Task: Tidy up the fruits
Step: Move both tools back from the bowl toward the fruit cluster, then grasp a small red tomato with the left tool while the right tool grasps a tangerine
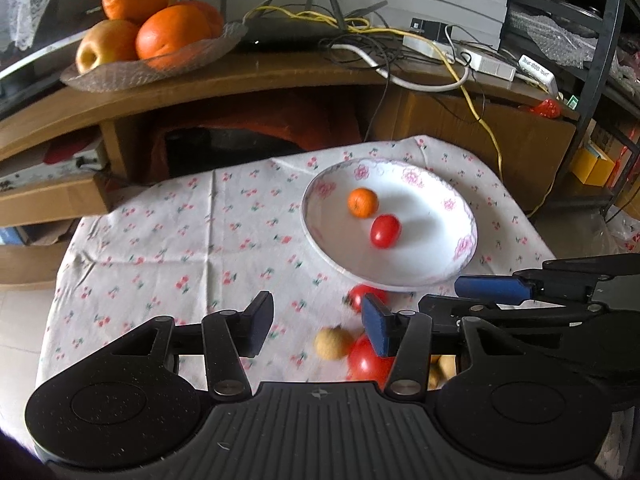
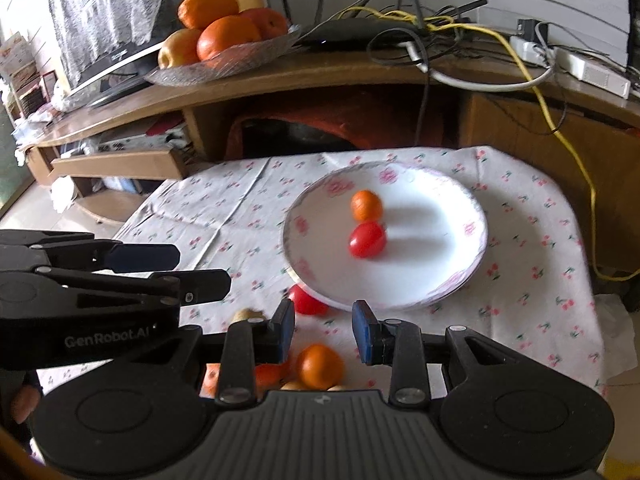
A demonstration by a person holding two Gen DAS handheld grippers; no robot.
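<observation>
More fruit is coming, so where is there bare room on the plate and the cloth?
The plate is bare right of the small orange and red tomato. The tablecloth is bare left of the plate. It is crowded at the near edge, where loose fruit lies by both grippers.

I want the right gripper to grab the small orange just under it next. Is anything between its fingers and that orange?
Nothing visible blocks it. The right gripper is open and empty, and the orange lies on the cloth just below the gap. Other small fruit crowd its left side, so closing may nudge them.
</observation>
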